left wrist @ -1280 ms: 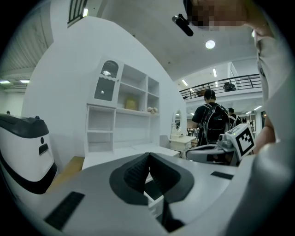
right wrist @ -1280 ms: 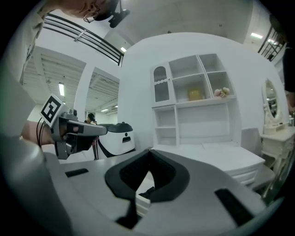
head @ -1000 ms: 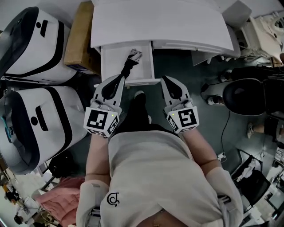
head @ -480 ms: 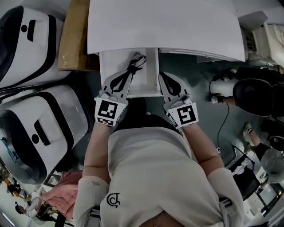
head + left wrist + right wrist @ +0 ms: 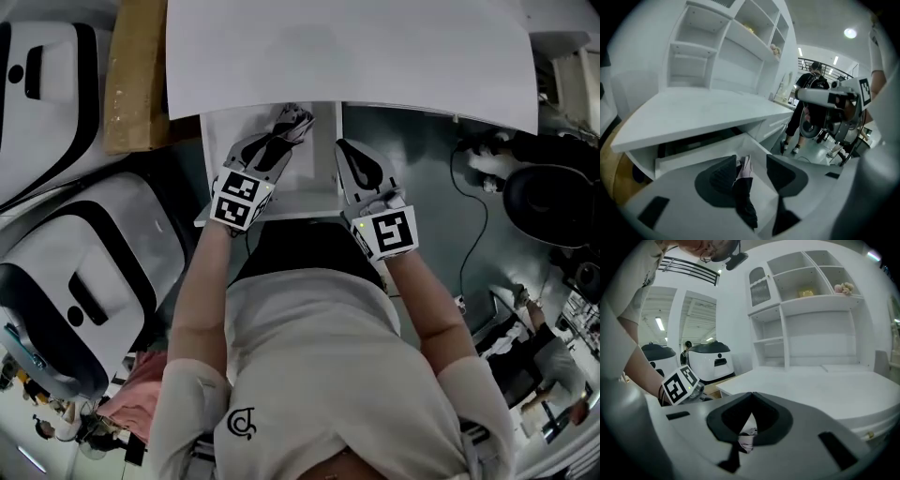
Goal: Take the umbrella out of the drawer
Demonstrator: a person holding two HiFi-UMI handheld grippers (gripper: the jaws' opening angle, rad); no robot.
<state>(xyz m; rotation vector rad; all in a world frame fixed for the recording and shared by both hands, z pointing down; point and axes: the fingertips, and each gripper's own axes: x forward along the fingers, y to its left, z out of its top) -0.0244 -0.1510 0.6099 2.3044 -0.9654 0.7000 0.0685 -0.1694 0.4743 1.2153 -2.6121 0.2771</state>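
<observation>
A folded black umbrella with a pale end lies lengthwise in the open white drawer under the desk top. My left gripper reaches down into the drawer. Its jaws are opening and stand on either side of the umbrella, without pressing on it. In the left gripper view the gripper has the drawer wall just beyond it. My right gripper hovers at the drawer's right edge, jaws shut and empty. Below its closed tips I glimpse the umbrella's pale end.
Two large white-and-black machines stand to the left, with a cardboard box beside the desk. A dark office chair and cables sit to the right. White shelves rise above the desk. A person stands further off.
Both grippers have moved forward towards the desk. The left one has dropped into the drawer over the umbrella. The right one has come up beside the drawer's right edge.
</observation>
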